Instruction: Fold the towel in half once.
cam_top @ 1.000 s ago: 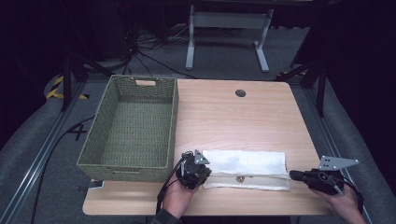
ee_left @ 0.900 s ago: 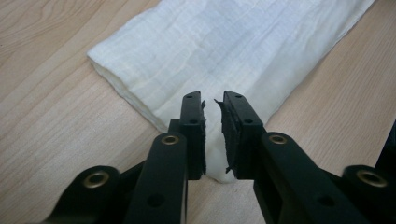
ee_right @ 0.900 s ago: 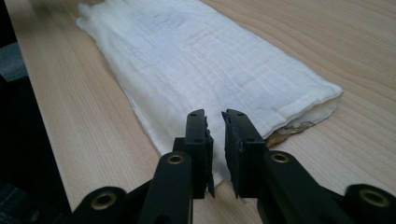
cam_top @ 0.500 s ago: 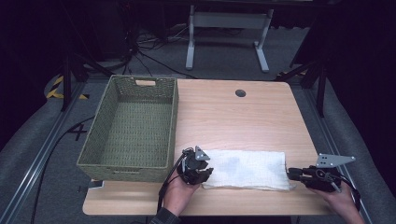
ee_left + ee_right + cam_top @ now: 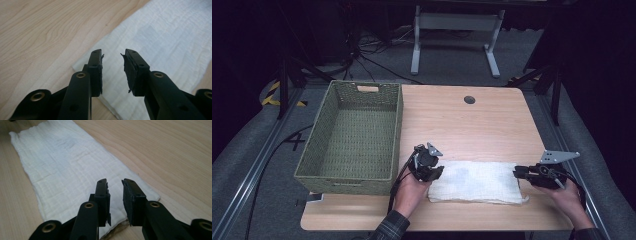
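High view: a folded white cloth (image 5: 476, 181) lies flat on the light wooden tabletop (image 5: 462, 125), between the left claw (image 5: 435, 172) and the right claw (image 5: 518, 172). A green woven basket (image 5: 352, 135) sits beside the left claw.

Left gripper view: the left claw (image 5: 113, 53) has just been opening. Its jaws stand apart over the cloth's (image 5: 160, 42) end, pinching nothing.

Right gripper view: the right claw (image 5: 114, 182) has just opened too. The cloth (image 5: 67, 165) stretches out ahead of it.

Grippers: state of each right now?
Left gripper: open, jaws just parted, nothing pinched; white cloth lies under it.
Right gripper: open, jaws just parted, empty, over the cloth's other end.
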`<state>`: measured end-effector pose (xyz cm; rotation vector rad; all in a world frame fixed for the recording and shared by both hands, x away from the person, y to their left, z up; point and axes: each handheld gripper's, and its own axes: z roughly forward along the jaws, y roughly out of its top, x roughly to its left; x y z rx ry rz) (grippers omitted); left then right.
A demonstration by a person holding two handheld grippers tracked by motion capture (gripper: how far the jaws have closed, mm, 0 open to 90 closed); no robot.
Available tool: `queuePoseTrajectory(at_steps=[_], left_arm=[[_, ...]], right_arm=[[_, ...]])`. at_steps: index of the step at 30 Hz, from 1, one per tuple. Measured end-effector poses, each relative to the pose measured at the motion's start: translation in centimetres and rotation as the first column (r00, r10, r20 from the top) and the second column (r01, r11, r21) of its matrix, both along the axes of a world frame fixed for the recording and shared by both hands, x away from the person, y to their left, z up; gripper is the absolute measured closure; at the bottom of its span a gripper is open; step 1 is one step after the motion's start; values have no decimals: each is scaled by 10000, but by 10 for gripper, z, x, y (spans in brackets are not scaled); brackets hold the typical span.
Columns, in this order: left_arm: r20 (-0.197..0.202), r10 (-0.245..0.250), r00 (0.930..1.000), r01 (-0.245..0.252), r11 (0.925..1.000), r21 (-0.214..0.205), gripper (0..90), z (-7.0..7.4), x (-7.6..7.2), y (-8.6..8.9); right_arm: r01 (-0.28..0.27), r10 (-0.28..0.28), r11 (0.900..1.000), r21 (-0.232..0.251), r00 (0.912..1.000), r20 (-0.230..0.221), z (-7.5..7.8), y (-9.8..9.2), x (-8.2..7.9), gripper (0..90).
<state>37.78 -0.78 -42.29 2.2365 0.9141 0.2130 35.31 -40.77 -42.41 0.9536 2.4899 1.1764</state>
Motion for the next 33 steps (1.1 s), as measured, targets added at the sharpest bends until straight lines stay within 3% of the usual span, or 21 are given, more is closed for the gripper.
queuePoseTrajectory(at_steps=[6,13,22,27,33], left_arm=[[226,230,9995,-232,9997,89,678,-1,11,-4],[170,546,9984,-550,9982,258,664,-5,22,-2],[115,887,9960,-889,9958,206,646,-9,27,5],[-15,925,9957,-924,9949,410,637,-14,30,4],[-225,932,9954,-915,9936,662,631,-22,34,3]], right_arm=[[303,-302,9993,-204,9995,28,-1,-1,19,740],[805,-816,9961,-372,9963,-273,-11,-11,39,727],[726,-797,9921,-1020,9946,-669,-26,-11,42,734],[620,-694,9934,-960,9947,-758,-26,-9,41,832],[558,-631,9925,-1086,9959,-651,-26,-8,40,855]])
